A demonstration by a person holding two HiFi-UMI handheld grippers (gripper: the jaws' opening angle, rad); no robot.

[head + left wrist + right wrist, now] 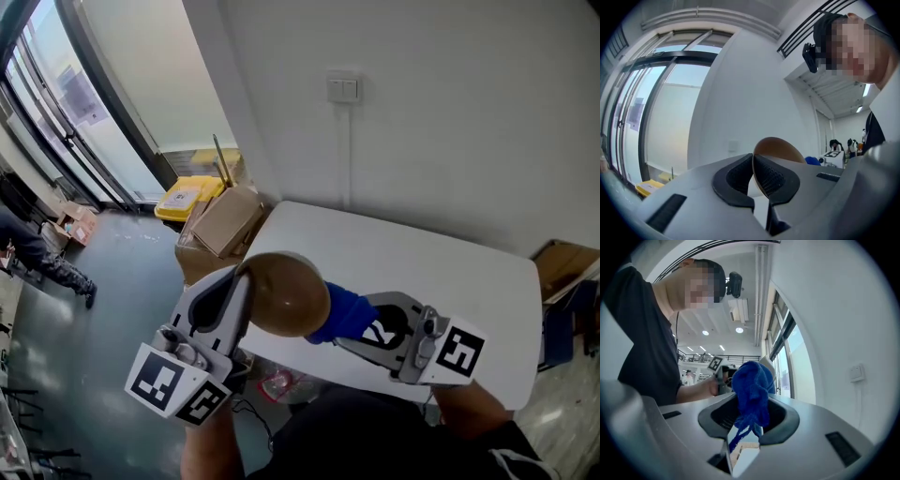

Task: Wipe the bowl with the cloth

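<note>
A brown bowl is held up in the air over the near edge of the white table, its rounded outside facing the head view. My left gripper is shut on the bowl's rim, which shows thin between the black pads. A blue cloth is bunched in my right gripper, which is shut on it. The cloth touches the bowl's right side. In the right gripper view the cloth bulges out of the jaws, threads hanging down, with the bowl's pale edge just behind it.
Cardboard boxes and a yellow bin stand on the floor left of the table. Another box sits at the far right. A wall with a switch runs behind the table. Large windows line the left.
</note>
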